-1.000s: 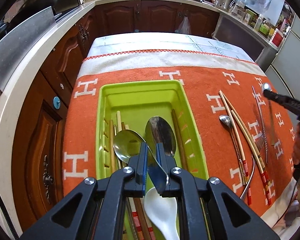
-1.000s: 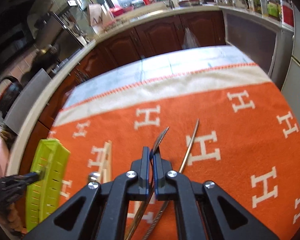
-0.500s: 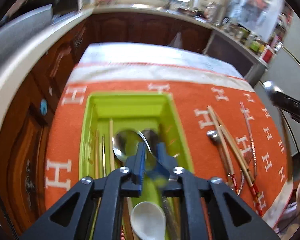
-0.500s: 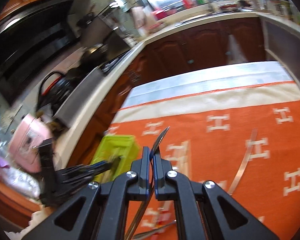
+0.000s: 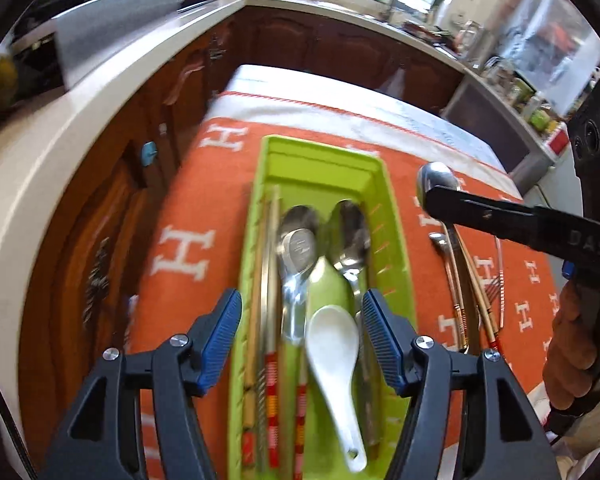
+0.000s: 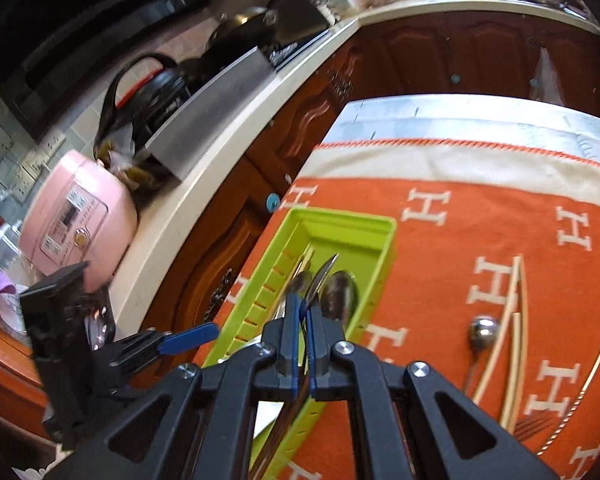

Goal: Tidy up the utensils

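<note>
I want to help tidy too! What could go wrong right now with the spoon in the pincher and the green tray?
The right gripper pinches a metal spoon by its thin edge, so it might twist or slip out before it reaches the green tray. The tray already holds spoons and chopsticks, so the new spoon could land crooked on the white spoon. The left gripper, jaws opening over the tray, might get bumped.

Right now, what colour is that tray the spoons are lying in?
Bright lime green. The tray shows best in the left wrist view, on the orange cloth.
</note>
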The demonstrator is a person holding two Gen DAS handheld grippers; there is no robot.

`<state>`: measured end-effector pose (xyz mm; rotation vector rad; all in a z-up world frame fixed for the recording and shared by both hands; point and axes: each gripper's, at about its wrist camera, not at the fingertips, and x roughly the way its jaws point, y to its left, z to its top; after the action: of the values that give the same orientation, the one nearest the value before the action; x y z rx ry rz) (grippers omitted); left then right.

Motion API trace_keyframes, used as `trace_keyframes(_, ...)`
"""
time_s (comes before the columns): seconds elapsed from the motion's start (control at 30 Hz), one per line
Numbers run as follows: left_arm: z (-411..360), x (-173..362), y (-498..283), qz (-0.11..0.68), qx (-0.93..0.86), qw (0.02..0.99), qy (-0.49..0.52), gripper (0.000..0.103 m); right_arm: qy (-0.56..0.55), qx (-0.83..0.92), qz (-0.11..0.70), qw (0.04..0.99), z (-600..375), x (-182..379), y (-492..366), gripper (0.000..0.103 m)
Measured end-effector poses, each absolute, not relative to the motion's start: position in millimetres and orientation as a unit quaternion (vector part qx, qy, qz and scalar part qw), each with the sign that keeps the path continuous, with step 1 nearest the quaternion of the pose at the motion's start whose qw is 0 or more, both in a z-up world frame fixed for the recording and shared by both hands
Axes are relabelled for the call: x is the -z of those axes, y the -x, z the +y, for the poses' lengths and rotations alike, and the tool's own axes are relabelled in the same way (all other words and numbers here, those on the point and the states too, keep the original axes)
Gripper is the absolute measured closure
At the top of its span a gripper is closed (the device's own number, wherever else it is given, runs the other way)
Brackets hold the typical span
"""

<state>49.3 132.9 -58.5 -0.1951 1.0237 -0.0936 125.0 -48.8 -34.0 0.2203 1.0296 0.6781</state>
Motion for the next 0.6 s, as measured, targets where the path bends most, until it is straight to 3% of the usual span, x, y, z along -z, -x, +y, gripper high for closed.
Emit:
trace_keyframes(0.3,137,48,-41,0.498,-0.012,0.865,0.059,0.042,-0.042,-0.3,0.521,0.798,-13,52,-124,0.098)
trace_keyframes(0.6,138,45,-41,0.499,-0.005,0.864,0.068,0.042,-0.06,-0.278,0.513,0.81,-31,41,-121,0.097)
